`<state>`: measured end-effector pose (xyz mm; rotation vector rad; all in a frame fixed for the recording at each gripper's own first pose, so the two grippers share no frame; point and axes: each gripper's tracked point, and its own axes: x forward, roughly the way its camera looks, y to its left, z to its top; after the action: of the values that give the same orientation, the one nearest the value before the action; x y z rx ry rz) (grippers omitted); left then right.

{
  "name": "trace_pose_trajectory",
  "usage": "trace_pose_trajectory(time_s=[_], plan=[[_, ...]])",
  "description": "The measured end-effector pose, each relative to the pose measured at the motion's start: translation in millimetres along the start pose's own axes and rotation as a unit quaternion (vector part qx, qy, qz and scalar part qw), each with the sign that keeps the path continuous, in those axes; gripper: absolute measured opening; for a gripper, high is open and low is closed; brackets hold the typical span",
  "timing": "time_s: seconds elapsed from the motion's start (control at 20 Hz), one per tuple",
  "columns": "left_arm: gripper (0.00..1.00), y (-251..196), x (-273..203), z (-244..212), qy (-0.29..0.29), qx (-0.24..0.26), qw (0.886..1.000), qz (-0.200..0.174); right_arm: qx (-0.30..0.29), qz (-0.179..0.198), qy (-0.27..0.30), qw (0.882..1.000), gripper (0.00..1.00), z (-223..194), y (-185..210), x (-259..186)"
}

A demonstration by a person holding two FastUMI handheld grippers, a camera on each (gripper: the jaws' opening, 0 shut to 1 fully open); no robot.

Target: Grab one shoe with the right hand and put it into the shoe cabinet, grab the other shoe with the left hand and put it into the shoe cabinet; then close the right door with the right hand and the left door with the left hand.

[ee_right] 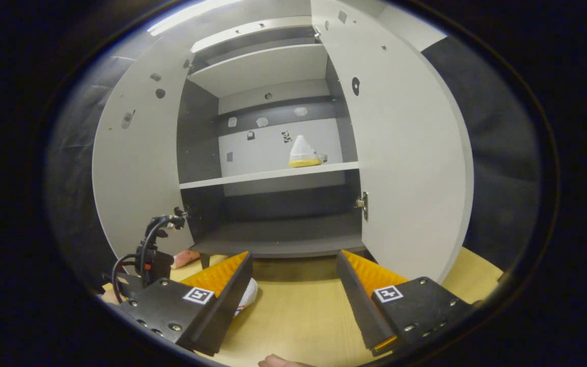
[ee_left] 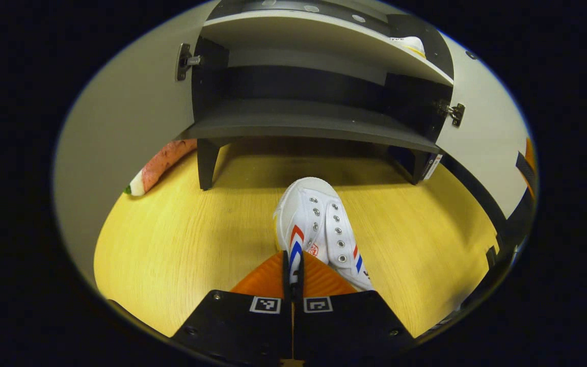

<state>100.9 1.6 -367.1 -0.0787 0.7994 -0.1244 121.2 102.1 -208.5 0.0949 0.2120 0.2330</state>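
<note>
A white shoe (ee_left: 319,224) with red and blue stripes lies on the wooden floor (ee_left: 186,239) in front of the open shoe cabinet (ee_left: 303,122), toe towards it. My left gripper (ee_left: 292,262) is shut on the shoe's side edge near the heel. A second white shoe (ee_right: 303,153) with a yellow sole stands on the middle shelf (ee_right: 252,176); it also peeks out at the shelf's right end (ee_left: 411,45). My right gripper (ee_right: 293,257) hangs open, nothing between its fingers, facing the cabinet's lower compartment. The left gripper (ee_right: 153,255) with its cables sits low to its left, above the shoe's toe (ee_right: 248,294).
Both cabinet doors stand open: the left door (ee_right: 135,168) and the right door (ee_right: 405,168). A pink, carrot-like object (ee_left: 163,160) lies on the floor by the cabinet's left leg. The bottom shelf (ee_left: 298,125) is bare. A fingertip (ee_right: 278,362) shows at the bottom edge.
</note>
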Motion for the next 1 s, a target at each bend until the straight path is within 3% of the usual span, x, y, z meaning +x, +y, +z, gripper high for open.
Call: trace_pose_trajectory(time_s=[0.3, 0.7, 1.0], plan=[[0.02, -22.8, -58.3, 70.6, -0.085, 0.025, 0.996, 0.010, 0.003, 0.003, -0.004, 1.000, 1.00, 5.6, -11.8, -8.1], [0.02, -29.6, -126.2, 183.2, -0.207, 0.041, 0.977, 0.025, -0.002, 0.004, -0.036, 0.999, 1.00, 41.9, -17.1, -16.1], [0.01, -30.6, -152.7, 258.2, -0.255, 0.010, 0.966, 0.031, -0.020, 0.023, -0.049, 0.998, 1.00, 72.2, -8.3, -20.3]])
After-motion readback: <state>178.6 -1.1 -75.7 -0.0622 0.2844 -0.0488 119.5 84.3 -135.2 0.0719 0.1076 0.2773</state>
